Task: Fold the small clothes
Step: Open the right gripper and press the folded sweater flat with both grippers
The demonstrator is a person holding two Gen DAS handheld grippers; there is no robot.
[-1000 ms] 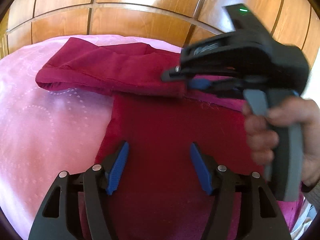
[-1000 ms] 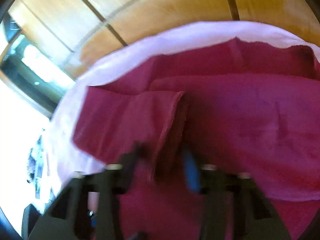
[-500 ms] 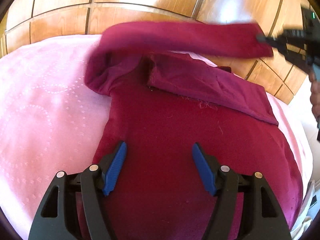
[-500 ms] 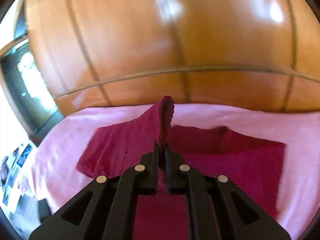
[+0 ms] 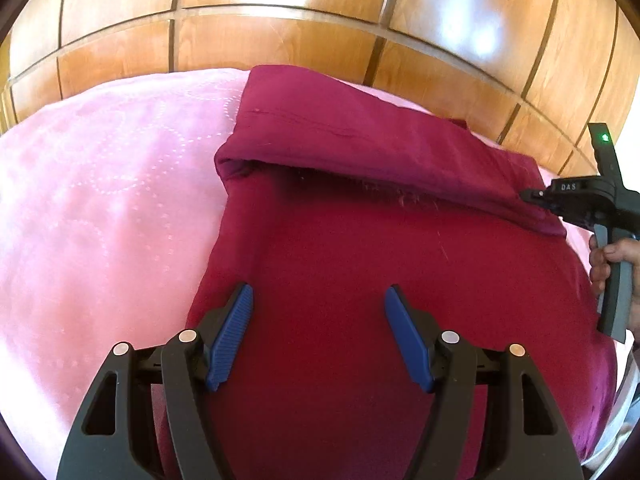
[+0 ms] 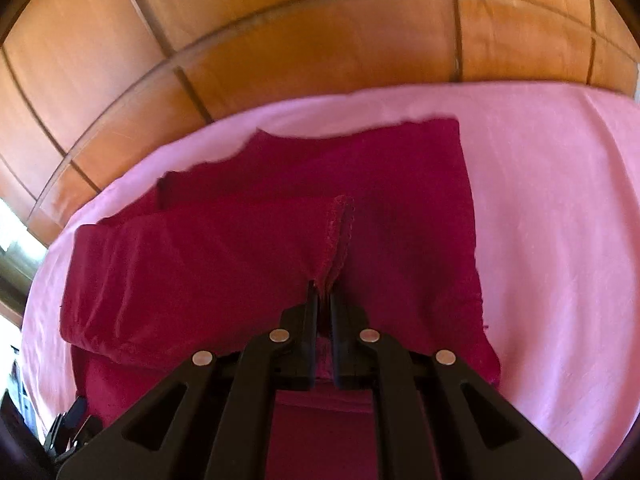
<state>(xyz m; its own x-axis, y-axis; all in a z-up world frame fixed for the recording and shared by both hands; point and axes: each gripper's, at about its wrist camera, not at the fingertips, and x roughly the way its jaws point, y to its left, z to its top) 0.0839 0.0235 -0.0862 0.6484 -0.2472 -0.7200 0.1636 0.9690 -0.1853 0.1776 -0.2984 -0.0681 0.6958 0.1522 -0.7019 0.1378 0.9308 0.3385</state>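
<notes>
Bed: my pink bedspread (image 5: 100, 184) runs up to a wood-panelled wall (image 5: 280, 40).
Garment: the maroon garment (image 5: 340, 280) lies flat on the bedspread, its sleeve (image 5: 360, 140) folded across the top.
Right tongs: my right tongs (image 6: 325, 300) are clenched on the sleeve's hem.
Left tongs: my left tongs (image 5: 318, 332) are released, hovering over the garment's body.

We see a maroon garment (image 5: 340, 248) of matt, soft woven cloth with frayed threads along one seam. It lies on a pink bedspread (image 5: 100, 208), faintly sheened and embossed with dotted circles. Behind stands glossy varnished wood panelling (image 5: 280, 44). Our left gripper (image 5: 319, 336) is matt black plastic with ribbed blue pads (image 5: 232, 336) and shiny metal rivets.
</notes>
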